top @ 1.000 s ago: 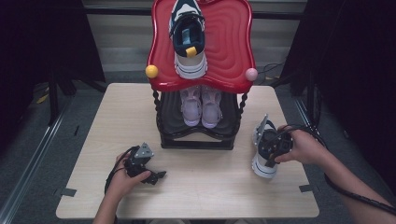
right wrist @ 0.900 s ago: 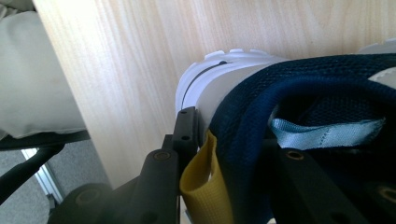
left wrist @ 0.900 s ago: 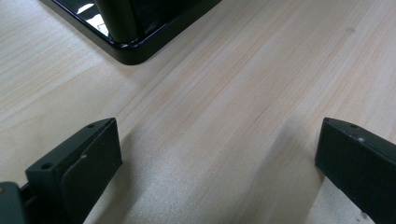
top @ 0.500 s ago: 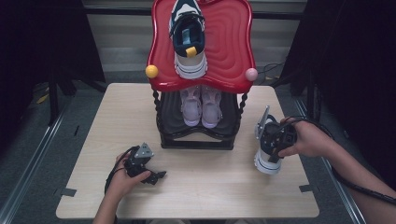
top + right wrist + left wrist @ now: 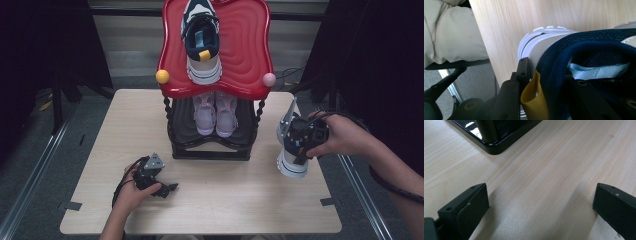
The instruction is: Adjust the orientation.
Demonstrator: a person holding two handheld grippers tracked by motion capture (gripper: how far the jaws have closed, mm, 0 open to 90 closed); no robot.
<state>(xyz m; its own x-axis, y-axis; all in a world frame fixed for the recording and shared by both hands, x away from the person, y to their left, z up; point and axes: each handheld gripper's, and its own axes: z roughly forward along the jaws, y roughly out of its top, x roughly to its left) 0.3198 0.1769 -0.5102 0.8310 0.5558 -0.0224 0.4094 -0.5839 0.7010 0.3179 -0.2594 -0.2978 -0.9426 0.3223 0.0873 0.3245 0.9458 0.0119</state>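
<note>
Since the earlier frame the right claw [image 5: 300,145] has lifted the navy sneaker [image 5: 292,162] heel-up, off the counter's [image 5: 225,200] right edge. Jaws clamp the heel collar beside the yellow tab [image 5: 534,100]. Its mate [image 5: 201,42] sits on the red shelf [image 5: 250,45]: best kept level, clearing the rim. Left claw [image 5: 167,189] rests wide open, empty.

A red wavy-topped shoe rack [image 5: 245,45] is sitting at the back middle of the table [image 5: 125,130], with a navy and white sneaker [image 5: 202,40] lying on top of the rack and a pair of pale pink sneakers [image 5: 215,112] sitting on its lower black shelf.
</note>
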